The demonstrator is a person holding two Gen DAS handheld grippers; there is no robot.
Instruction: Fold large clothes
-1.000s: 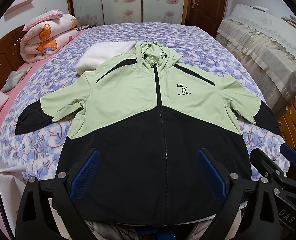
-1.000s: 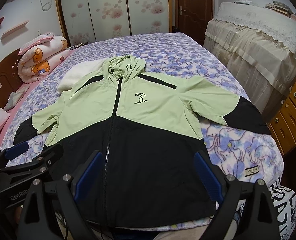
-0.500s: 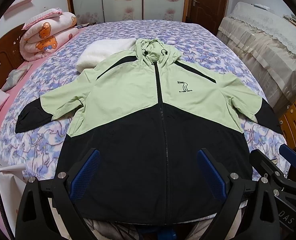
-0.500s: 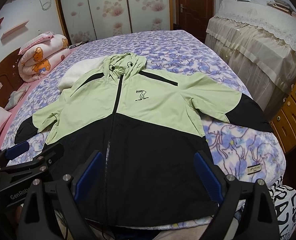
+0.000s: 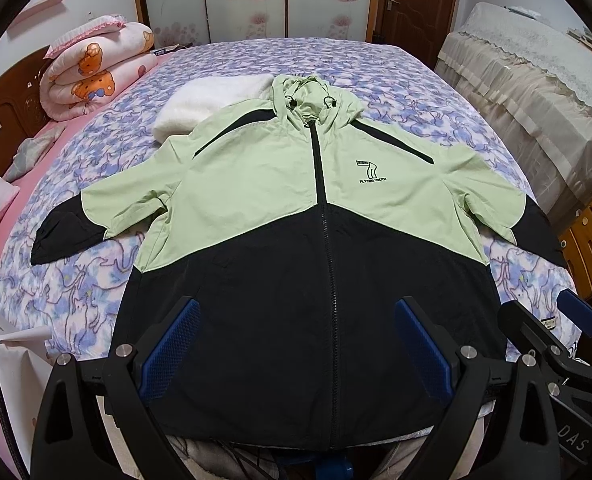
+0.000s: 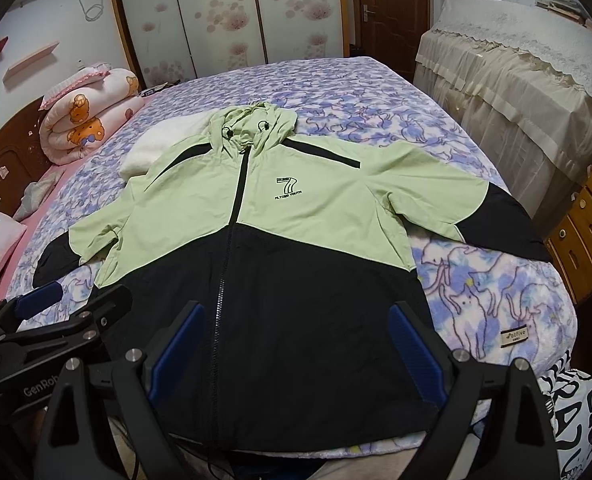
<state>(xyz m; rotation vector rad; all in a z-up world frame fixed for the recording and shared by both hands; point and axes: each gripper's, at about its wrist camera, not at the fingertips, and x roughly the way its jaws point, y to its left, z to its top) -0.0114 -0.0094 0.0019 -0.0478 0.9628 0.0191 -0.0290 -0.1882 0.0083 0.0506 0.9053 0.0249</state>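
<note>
A light green and black hooded jacket (image 5: 296, 216) lies flat and zipped, front up, on the bed, sleeves spread to both sides; it also shows in the right wrist view (image 6: 272, 248). My left gripper (image 5: 296, 344) is open and empty, held above the black hem. My right gripper (image 6: 296, 340) is open and empty, also above the hem. The right gripper shows at the right edge of the left wrist view (image 5: 556, 344); the left gripper shows at the left of the right wrist view (image 6: 56, 320).
The bed has a purple cat-print cover (image 5: 408, 80). A white fluffy cloth (image 5: 208, 100) lies under the jacket's left shoulder. A rolled pink quilt (image 5: 96, 68) sits by the headboard at left. A covered cabinet (image 6: 516, 80) and wooden drawers (image 6: 584, 224) stand right.
Both views have shifted slightly; the jacket sits a little lower and nearer in frame. The jacket itself has not moved. Both grippers remain open.
</note>
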